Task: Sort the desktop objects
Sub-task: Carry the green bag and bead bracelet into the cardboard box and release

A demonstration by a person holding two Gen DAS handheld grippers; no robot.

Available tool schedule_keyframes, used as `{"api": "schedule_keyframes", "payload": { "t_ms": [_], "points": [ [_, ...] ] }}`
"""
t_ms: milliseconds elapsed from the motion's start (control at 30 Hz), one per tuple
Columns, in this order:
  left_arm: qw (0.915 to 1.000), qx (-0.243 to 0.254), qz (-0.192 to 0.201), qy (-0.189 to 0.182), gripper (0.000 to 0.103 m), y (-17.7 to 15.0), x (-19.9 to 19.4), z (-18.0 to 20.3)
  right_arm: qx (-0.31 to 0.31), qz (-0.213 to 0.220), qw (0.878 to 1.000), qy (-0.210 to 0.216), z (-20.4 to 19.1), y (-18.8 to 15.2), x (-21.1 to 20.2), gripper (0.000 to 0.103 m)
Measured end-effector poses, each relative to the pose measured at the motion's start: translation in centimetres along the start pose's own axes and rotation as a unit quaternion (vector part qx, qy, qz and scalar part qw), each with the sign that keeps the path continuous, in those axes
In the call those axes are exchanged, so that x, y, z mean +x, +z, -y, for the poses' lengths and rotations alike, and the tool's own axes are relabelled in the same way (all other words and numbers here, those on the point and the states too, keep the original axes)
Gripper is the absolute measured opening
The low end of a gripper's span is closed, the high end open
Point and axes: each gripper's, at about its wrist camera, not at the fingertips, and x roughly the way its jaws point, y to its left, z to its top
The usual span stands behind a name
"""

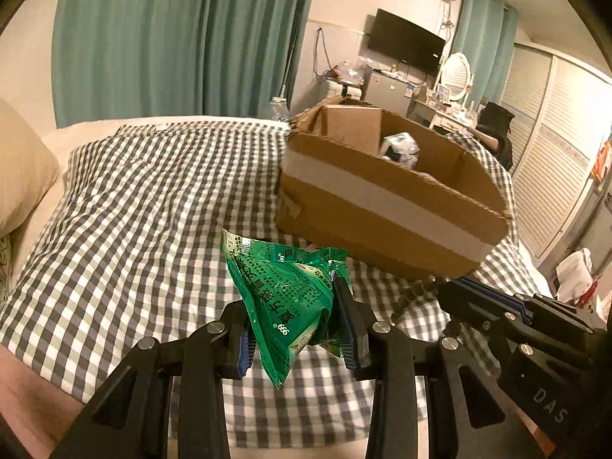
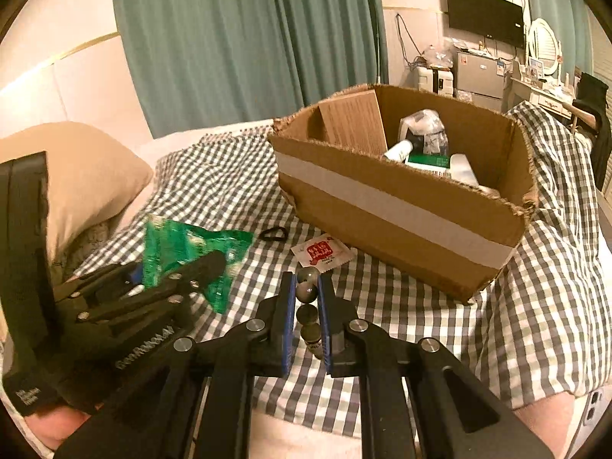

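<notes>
The cardboard box (image 2: 401, 206) is the reference landmark: an open-topped corrugated carton with ragged, torn rims and a pale tape band along its near wall, resting on a grey-and-white checked bedcover (image 1: 153, 191).

The left gripper (image 1: 294, 325) is clamped on a green foil sachet (image 1: 287, 298), a glossy, crinkled packet with white printed text. The sachet is held above the bedcover, in front of the box's near wall and to its left. Its lower corner hangs below the blue-padded fingers (image 1: 244, 348).

The right gripper (image 2: 308, 317) is closed on a string of dark round beads (image 2: 308, 298), smooth and slightly glossy. The beads run in a line between the blue pads, in front of the box's near wall. The lowest bead is partly hidden by the jaws.

A white square sachet with a red label (image 2: 323, 254) lies flat on the bedcover just before the box. A small black loop (image 2: 273, 234) lies to its left. Inside the box, white bottles (image 2: 463, 168) and a green-edged carton (image 2: 426, 160) are visible; the near wall cuts off their lower parts.
</notes>
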Motion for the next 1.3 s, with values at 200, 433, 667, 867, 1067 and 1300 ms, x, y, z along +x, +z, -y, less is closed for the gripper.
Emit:
{"api": "schedule_keyframes", "payload": {
  "t_ms": [200, 433, 667, 867, 1067, 1300],
  "points": [
    [0.9998, 0.008, 0.006, -0.015, 0.037, 0.9, -1.3, 2.0, 0.001, 0.011, 1.0, 0.008, 0.4, 0.4, -2.2, 0.011],
    [0.9989, 0.025, 0.024, -0.03, 0.037, 3.5, -2.6, 4.0, 0.01, 0.043, 0.999, 0.005, 2.0, 2.6, -4.5, 0.011],
    [0.9973, 0.045, 0.04, -0.042, 0.037, 7.6, -2.2, 6.5, 0.016, 0.081, 0.997, -0.003, 4.2, 6.3, -5.9, 0.011],
    [0.9967, 0.044, 0.054, -0.043, 0.037, 11.3, -0.2, 8.6, 0.036, 0.107, 0.994, -0.011, 6.8, 9.7, -5.3, 0.011],
    [0.9967, 0.042, 0.053, -0.044, 0.037, 13.9, 2.9, 9.7, 0.063, 0.112, 0.992, -0.016, 9.5, 11.9, -3.0, 0.011],
    [0.998, 0.04, 0.027, -0.042, 0.037, 13.8, 7.6, 9.8, 0.083, 0.088, 0.992, -0.03, 11.8, 11.1, 0.9, 0.011]
  ]
}}
